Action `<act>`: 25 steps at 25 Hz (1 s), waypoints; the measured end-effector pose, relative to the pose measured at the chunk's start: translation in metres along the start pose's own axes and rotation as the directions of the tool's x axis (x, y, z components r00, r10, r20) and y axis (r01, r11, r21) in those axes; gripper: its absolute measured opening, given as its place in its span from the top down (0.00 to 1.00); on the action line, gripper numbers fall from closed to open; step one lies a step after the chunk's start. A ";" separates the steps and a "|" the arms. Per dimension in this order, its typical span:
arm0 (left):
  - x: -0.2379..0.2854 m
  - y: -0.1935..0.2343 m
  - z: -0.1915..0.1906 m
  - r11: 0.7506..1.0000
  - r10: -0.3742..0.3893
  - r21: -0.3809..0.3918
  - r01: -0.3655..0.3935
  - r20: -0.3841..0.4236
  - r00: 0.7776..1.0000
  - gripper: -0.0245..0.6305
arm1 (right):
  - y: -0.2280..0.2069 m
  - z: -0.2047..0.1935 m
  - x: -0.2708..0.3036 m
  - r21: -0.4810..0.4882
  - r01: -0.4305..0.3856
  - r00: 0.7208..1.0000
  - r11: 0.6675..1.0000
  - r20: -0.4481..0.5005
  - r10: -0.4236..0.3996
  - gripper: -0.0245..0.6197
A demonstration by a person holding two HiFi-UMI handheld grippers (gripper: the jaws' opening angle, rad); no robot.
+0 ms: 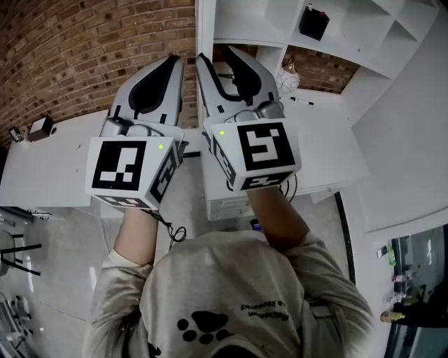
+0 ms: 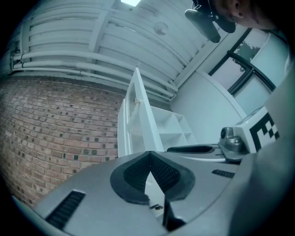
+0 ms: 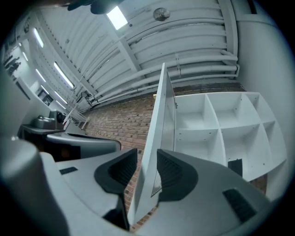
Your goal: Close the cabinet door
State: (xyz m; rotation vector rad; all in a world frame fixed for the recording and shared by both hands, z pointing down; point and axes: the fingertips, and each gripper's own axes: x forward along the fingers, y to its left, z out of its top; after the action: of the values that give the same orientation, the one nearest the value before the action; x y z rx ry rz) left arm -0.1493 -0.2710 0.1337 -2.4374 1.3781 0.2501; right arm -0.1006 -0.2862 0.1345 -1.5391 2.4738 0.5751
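Setting: brick wall (image 1: pixel 70 56) behind a white unit of open shelves (image 3: pixel 221 120), with a white counter (image 1: pixel 42 168) off to your left. A small black item (image 1: pixel 313 21) sits in one upper compartment; what it is cannot be made out.

Item 1, cabinet door (image 3: pixel 159 120). White panel, standing open and seen edge-on, swung out from the shelves toward you. Its free edge runs up between your two tools in the head view. It is not yet shut against the unit.

Item 2, right gripper (image 3: pixel 147 166). Its jaws sit one on each side of the door's free edge, the panel running up between the ribbed pads. The pad on the shelf side lies against the panel; a thin sliver of brick shows beside the other pad, so I judge this a light pinch, not a hard clamp. You hold it there because the free edge gives the most leverage for swinging the door about its hinge.

Item 3, left gripper (image 2: pixel 150 159). Jaws drawn together, tips meeting, nothing between them. You carry it just beside the right one, on the brick-wall side of the door, clear of the panel. It seems to be kept closed and idle, out of the swing path.

Condition: closing is barely begun. The next move calls for guiding the edge toward the shelves.
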 end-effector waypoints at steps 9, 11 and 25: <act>0.005 0.011 -0.011 0.999 0.033 -0.012 -0.034 -0.032 0.999 0.95 | -0.003 -0.002 0.025 -0.053 0.066 0.997 0.996 -0.029 -0.068 0.75; 0.006 0.011 -0.013 0.999 0.038 -0.009 -0.038 -0.033 0.999 0.95 | -0.001 -0.002 0.027 -0.071 0.074 0.997 0.995 -0.031 -0.076 0.76; 0.046 -0.034 -0.023 0.999 -0.040 -0.025 0.040 -0.022 0.999 0.95 | -0.052 -0.006 0.003 0.006 0.035 0.997 0.999 -0.063 -0.034 0.80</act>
State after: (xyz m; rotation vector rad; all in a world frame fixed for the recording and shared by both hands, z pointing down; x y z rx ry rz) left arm -0.0967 -0.2993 0.1473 -2.4919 1.3414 0.2318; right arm -0.0554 -0.3119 0.1271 -1.6181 2.4865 0.5194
